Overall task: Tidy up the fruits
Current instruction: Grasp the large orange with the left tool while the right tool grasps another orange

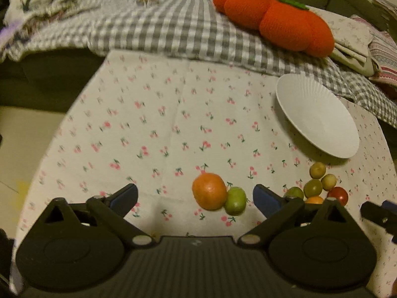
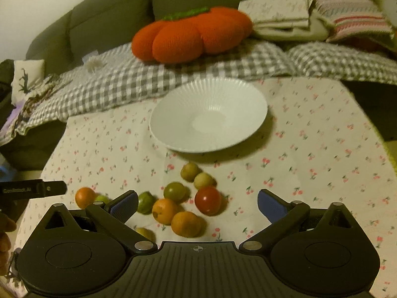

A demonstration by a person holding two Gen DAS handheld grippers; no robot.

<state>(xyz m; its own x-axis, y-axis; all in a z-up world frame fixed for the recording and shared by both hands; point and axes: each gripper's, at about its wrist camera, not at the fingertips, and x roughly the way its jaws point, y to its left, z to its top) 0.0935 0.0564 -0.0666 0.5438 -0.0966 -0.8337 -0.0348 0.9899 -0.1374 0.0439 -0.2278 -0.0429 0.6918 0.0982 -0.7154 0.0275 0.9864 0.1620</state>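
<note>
A white ribbed plate (image 1: 315,116) (image 2: 208,116) stands bare on the cherry-print cloth. In the left wrist view an orange (image 1: 209,191) and a green fruit (image 1: 235,200) touch each other between the wide-apart fingers of my left gripper (image 1: 196,196), which is open and holds nothing. To their right lies a cluster of small fruits (image 1: 314,187). In the right wrist view my right gripper (image 2: 197,200) hangs open over that cluster: a red tomato (image 2: 208,200), two oranges (image 2: 165,210), and green and yellowish fruits (image 2: 175,191). No pad touches a fruit.
A big orange pumpkin cushion (image 2: 188,34) lies on a grey checked blanket (image 1: 161,29) on the sofa behind the table. Folded linens (image 2: 285,10) are stacked at the back right. The table's cloth (image 1: 148,124) drops off at the left edge.
</note>
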